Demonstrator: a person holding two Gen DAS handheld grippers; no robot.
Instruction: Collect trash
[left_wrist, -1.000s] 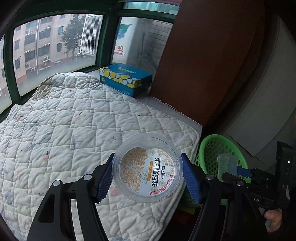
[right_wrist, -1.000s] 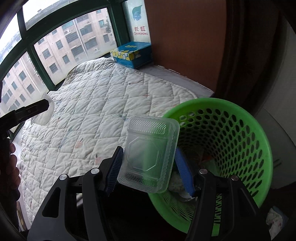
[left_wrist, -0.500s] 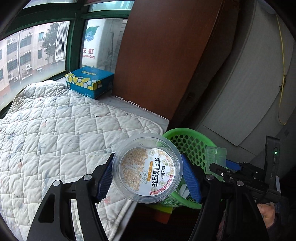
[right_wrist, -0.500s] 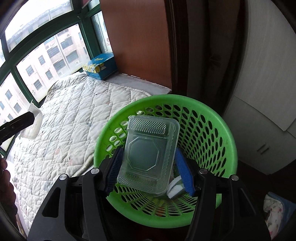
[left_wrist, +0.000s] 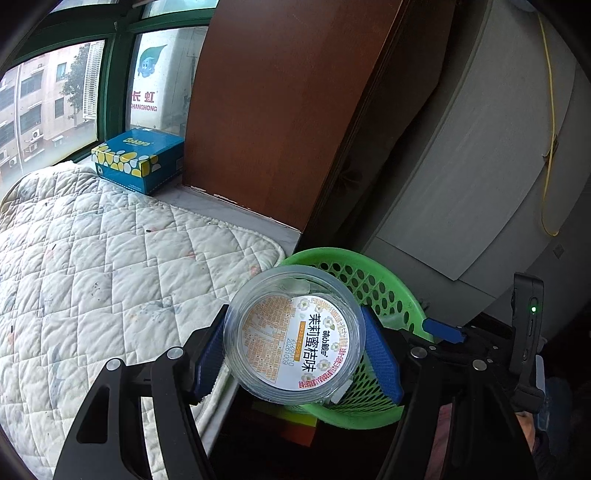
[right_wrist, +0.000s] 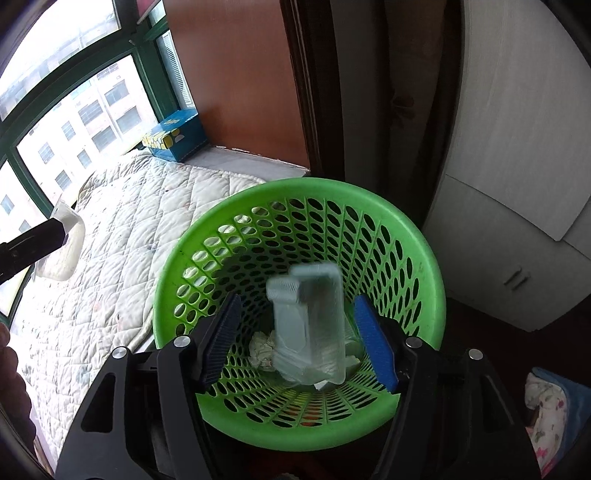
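My left gripper (left_wrist: 295, 349) is shut on a round clear plastic cup (left_wrist: 294, 334) with a printed label, held over the near rim of the green perforated basket (left_wrist: 373, 284). My right gripper (right_wrist: 297, 338) is open above the same basket (right_wrist: 421, 258). A clear rectangular plastic container (right_wrist: 312, 325), blurred, is loose inside the basket between the fingers, above crumpled white paper (right_wrist: 262, 349). The right gripper also shows at the right of the left wrist view (left_wrist: 443, 330), and the left gripper with its cup shows at the left of the right wrist view (right_wrist: 62, 242).
A quilted white mattress (left_wrist: 92, 266) lies left of the basket. A blue tissue box (left_wrist: 138, 158) sits by the green-framed window. A brown wooden panel (left_wrist: 280, 110) and a white cabinet (left_wrist: 480, 155) stand behind the basket. A patterned cloth (right_wrist: 546, 406) lies on the floor at right.
My right gripper opened and let go of the clear container, which dropped into the basket. My left gripper carried the cup rightward from over the mattress to the basket rim.
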